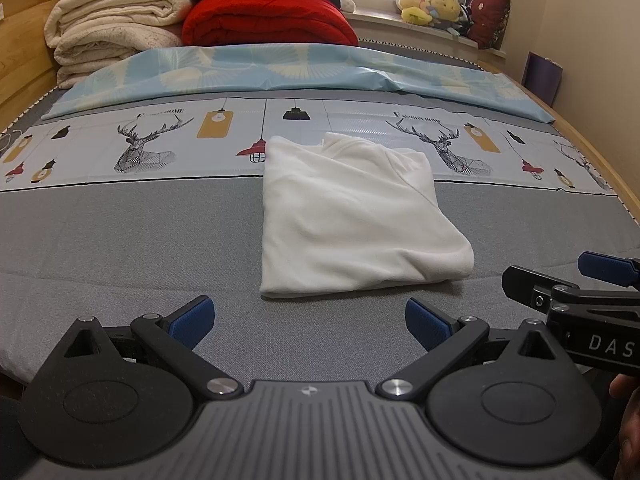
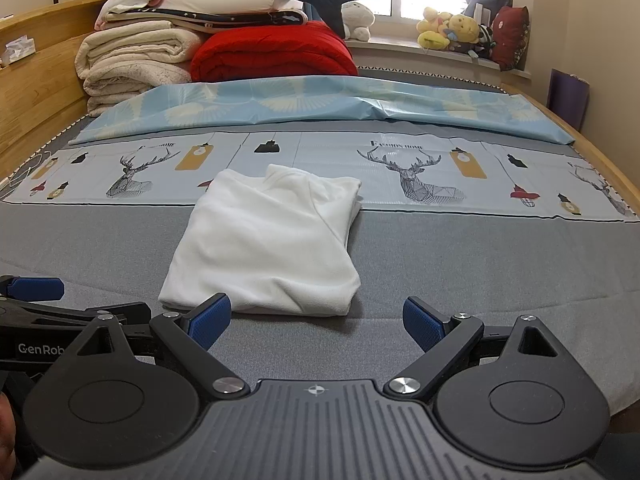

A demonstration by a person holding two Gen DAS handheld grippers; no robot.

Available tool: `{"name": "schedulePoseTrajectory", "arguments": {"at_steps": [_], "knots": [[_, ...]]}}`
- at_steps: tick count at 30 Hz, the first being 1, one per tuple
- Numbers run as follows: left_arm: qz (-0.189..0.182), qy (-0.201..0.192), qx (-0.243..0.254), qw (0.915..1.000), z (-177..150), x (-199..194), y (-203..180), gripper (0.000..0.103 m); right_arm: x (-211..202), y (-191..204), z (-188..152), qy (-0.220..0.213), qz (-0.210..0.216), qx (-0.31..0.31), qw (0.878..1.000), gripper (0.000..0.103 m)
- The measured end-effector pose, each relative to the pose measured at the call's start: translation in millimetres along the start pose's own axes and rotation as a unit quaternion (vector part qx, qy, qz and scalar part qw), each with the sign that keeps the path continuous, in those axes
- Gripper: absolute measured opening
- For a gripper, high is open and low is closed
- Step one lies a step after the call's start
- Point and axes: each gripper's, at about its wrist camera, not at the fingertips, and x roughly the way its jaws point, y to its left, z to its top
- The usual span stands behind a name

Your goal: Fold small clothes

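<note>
White garment (image 1: 356, 216) lies at the centre of the left wrist frame, on the grey bed (image 1: 120, 240), its far edge overlapping the printed deer sheet (image 1: 144, 148). It is already folded into a compact, roughly rectangular bundle with the collar at the far end and a layered, rounded corner at the lower right. In the right wrist view the same bundle (image 2: 264, 248) sits just left of centre.

Both claws are empty. The left claw (image 1: 308, 322) has its blue pads spread wide, low in its frame, short of the near hem and touching nothing. The right claw (image 2: 316, 320) is spread just as wide, its left pad just before the near edge of the cloth, with no pinch visible.

Judging from this, the folding of this piece looks nearly or fully done. If another fold is wanted, the next move calls for both claws to pinch the near hem corners and carry them toward the collar; otherwise, tidying the loose lower-right corner.
</note>
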Motion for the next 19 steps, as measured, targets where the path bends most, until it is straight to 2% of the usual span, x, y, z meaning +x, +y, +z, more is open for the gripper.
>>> {"name": "schedulePoseTrajectory", "arguments": {"at_steps": [19], "knots": [[-0.002, 0.0, 0.003, 1.0, -0.5, 0.7, 1.2, 0.102, -0.6, -0.9, 0.4, 0.001, 0.001, 0.0, 1.0, 0.093]]}}
